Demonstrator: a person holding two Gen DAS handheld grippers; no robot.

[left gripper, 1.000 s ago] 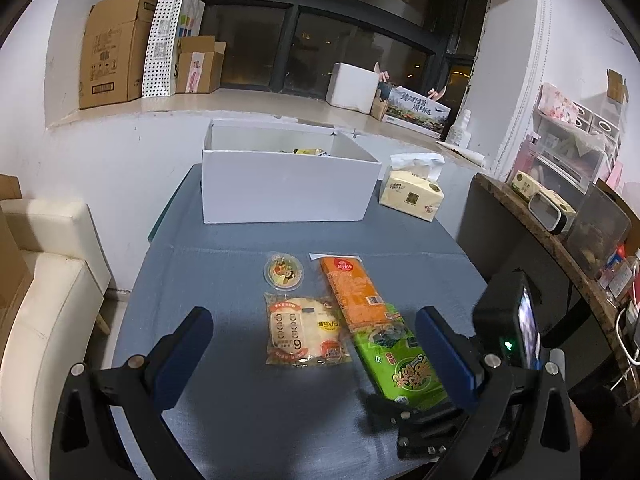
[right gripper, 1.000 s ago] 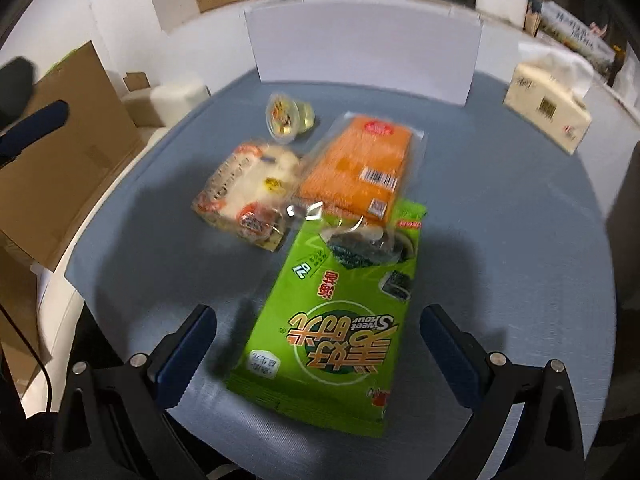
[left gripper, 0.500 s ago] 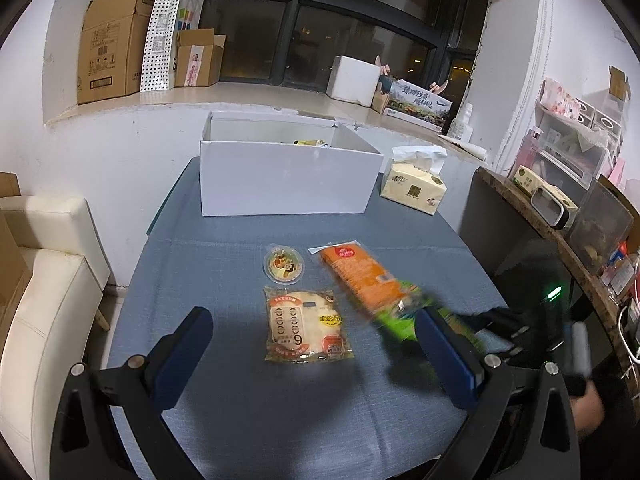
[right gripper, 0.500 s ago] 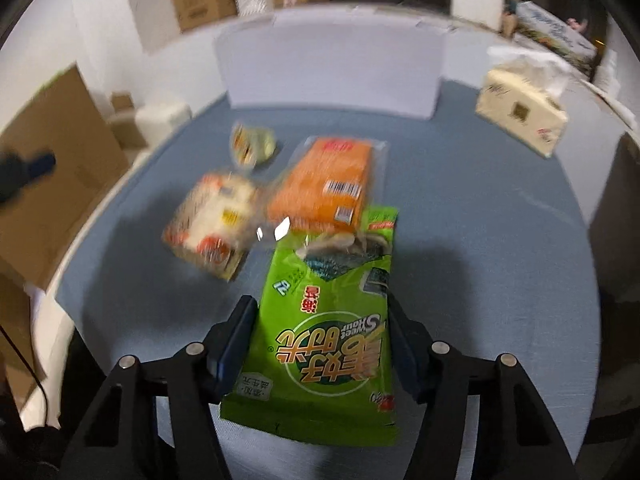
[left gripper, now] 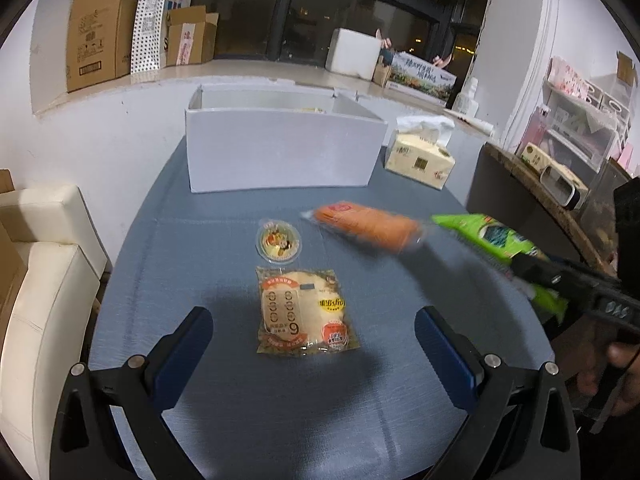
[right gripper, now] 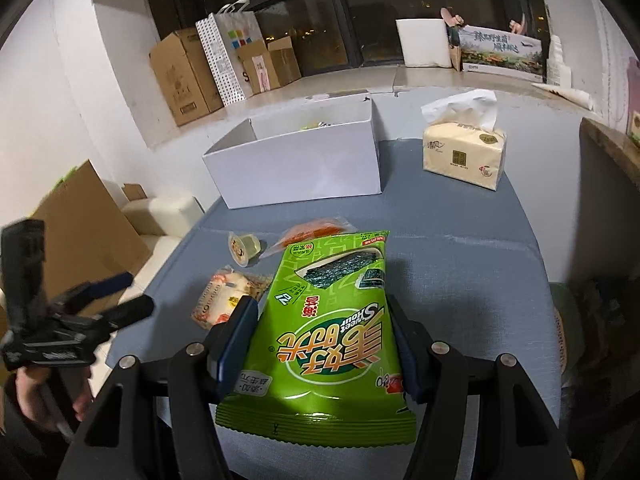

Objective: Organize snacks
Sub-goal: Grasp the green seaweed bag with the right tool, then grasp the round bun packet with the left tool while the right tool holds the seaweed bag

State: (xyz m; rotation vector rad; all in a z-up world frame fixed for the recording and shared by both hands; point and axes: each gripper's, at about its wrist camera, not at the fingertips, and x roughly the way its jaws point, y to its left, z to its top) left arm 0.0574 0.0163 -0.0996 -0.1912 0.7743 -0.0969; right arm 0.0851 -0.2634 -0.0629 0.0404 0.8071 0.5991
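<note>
The glossy green seaweed snack bag (right gripper: 328, 320) is hanging above the blue-grey tablecloth (right gripper: 460, 264), pinched by its sides in my right gripper (right gripper: 324, 340). My left gripper (left gripper: 316, 340) is hovering wide apart over the clear-wrapped round bread pack (left gripper: 304, 312); the open white cardboard box (right gripper: 296, 168) is sitting beyond.

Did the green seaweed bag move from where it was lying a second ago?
Yes. The green seaweed bag, clamped in the right gripper, has lifted off the table; it lay touching the orange packet, and now hangs right of it.
</note>
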